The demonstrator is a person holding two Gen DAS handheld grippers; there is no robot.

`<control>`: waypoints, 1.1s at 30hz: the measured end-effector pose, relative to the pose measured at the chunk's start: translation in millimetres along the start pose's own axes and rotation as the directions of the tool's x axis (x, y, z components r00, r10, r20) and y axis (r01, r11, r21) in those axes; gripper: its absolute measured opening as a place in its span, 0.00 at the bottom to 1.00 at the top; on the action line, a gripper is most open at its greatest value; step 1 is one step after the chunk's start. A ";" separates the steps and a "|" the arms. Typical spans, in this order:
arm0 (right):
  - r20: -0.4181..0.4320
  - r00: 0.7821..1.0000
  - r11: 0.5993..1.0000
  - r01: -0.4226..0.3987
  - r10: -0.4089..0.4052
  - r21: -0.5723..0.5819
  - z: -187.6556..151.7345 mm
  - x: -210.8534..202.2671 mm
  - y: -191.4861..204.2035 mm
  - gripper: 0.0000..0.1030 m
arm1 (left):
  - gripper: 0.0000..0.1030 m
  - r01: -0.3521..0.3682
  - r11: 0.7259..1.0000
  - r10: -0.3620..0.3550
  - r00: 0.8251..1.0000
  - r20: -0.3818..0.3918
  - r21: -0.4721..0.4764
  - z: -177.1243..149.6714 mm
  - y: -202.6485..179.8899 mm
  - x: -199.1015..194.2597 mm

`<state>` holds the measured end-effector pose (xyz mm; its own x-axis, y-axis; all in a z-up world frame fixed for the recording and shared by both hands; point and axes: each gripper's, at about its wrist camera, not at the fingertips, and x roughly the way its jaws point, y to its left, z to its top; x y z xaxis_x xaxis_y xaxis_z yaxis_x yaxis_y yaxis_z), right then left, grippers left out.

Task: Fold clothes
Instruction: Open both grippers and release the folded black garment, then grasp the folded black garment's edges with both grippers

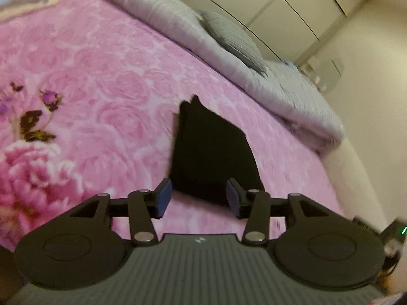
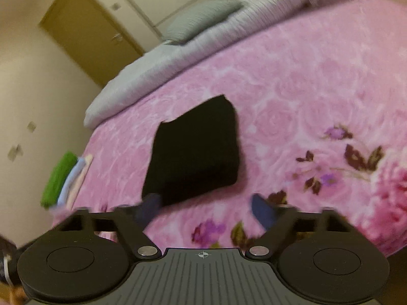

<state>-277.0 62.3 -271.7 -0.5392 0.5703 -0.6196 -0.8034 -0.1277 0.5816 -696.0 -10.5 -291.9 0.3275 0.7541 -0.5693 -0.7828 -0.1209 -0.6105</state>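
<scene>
A black garment [image 1: 211, 152] lies folded into a compact block on the pink floral bedspread [image 1: 101, 81]. My left gripper [image 1: 199, 197] hovers open just short of the garment's near edge, with nothing between its blue pads. In the right wrist view the same black garment [image 2: 195, 152] lies ahead on the pink bedspread [image 2: 305, 89]. My right gripper [image 2: 207, 209] is open and empty above the spread, its left finger just in front of the garment's near corner. Both views are blurred by motion.
A grey duvet [image 1: 254, 71] and a grey pillow [image 1: 234, 38] lie along the far side of the bed. A stack of folded clothes [image 2: 64, 178], green on top, sits at the bed's edge. A wardrobe [image 1: 279, 5] and a door [image 2: 86, 28] stand beyond.
</scene>
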 end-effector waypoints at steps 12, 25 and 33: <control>-0.080 0.994 0.986 -0.067 0.080 0.152 50.6 113.8 -66.6 0.84 | 0.42 0.136 0.977 -0.167 0.968 -0.188 -0.166 47.4 67.5 160.1; -0.077 0.959 0.892 -0.223 0.273 0.392 66.8 166.1 -112.6 0.84 | 0.44 0.256 0.939 -0.310 0.919 -0.245 -0.229 52.9 80.6 207.4; -0.154 0.937 0.910 -0.250 0.314 0.332 74.6 197.8 -101.3 0.74 | 0.40 0.276 0.939 -0.327 0.900 -0.288 -0.203 55.0 67.8 233.3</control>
<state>-283.5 248.5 -413.8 -0.7966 0.3688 -0.4790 -0.5119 0.0102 0.8590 -701.8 192.7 -435.8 0.7030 0.5323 -0.4716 -0.5373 -0.0368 -0.8426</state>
